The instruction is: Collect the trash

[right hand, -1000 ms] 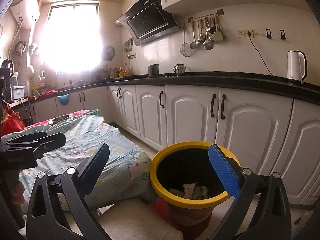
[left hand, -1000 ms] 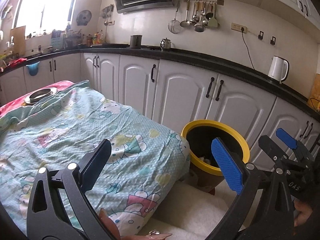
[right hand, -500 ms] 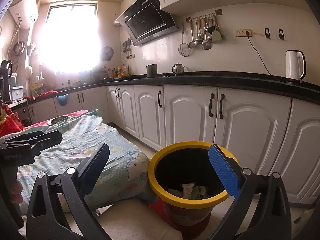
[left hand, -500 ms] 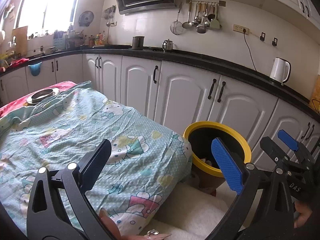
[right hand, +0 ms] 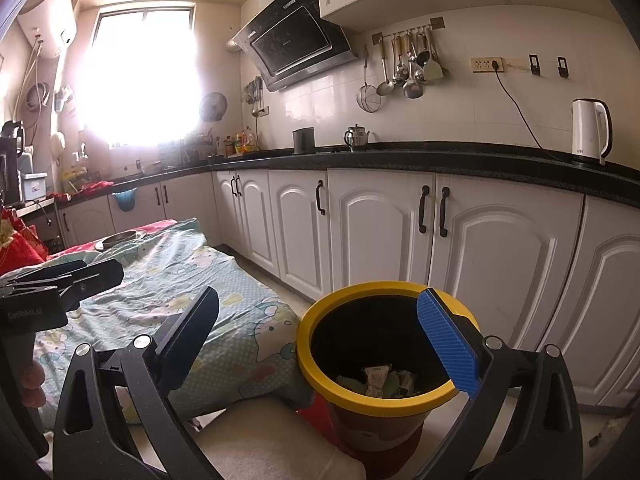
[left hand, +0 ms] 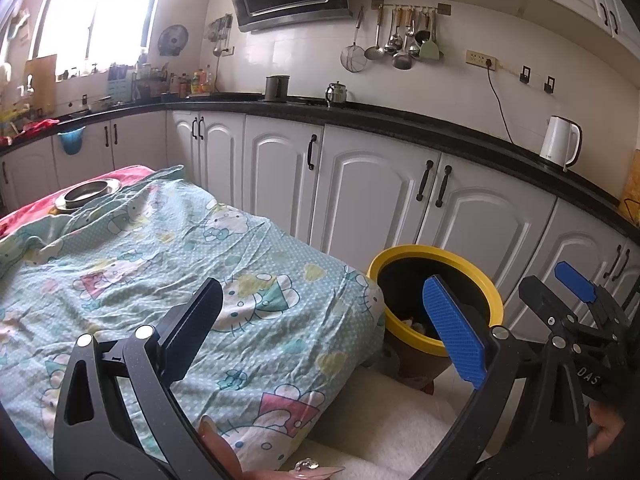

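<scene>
A yellow-rimmed trash bin (right hand: 316,376) stands on the floor by the white cabinets, with crumpled wrappers (right hand: 378,380) lying inside it. My right gripper (right hand: 320,336) hangs open just above and in front of the bin, nothing between its fingers. The left wrist view has the same bin (left hand: 472,272) at the table's right end, partly behind my open, empty left gripper (left hand: 324,320). The right gripper (left hand: 576,292) shows at that view's right edge, and the left gripper (right hand: 80,276) at the left of the right wrist view.
A table under a cartoon-print cloth (left hand: 160,264) fills the left, with a metal dish (left hand: 86,192) at its far end. White cabinets (right hand: 380,224) under a black counter run behind. A kettle (left hand: 560,148) stands on the counter. A white cushion (right hand: 272,440) lies below.
Both views have tilted up slightly, so the bin and table sit a little lower in frame. Both grippers stay open and empty.
</scene>
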{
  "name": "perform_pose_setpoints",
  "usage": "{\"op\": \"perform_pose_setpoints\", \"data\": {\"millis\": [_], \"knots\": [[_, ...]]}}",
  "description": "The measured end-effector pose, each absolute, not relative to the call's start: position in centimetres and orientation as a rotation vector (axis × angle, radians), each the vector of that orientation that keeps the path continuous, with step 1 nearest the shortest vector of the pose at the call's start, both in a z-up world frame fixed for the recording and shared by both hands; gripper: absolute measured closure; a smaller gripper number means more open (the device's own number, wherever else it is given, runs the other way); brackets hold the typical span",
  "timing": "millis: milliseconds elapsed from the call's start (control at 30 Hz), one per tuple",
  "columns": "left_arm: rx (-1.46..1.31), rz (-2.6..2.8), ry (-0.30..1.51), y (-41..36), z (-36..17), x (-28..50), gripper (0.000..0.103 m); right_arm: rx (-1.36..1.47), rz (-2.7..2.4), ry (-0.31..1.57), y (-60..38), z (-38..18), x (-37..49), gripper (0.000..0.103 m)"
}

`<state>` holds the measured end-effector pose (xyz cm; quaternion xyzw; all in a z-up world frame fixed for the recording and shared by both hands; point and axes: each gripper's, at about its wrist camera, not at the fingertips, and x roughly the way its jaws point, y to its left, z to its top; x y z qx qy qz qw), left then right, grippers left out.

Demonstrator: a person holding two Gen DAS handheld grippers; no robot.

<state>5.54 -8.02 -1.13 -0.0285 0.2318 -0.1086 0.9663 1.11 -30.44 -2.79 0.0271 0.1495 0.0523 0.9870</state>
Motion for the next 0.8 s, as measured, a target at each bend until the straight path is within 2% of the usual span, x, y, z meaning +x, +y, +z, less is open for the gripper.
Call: {"op": "perform_pose_setpoints", "data": {"millis": [800], "knots": [[-0.052, -0.224, 0.487, -7.84, -1.49, 5.86, 0.011, 0.061, 0.108, 0.302, -30.42, -2.94, 1.13, 0.006]]}}
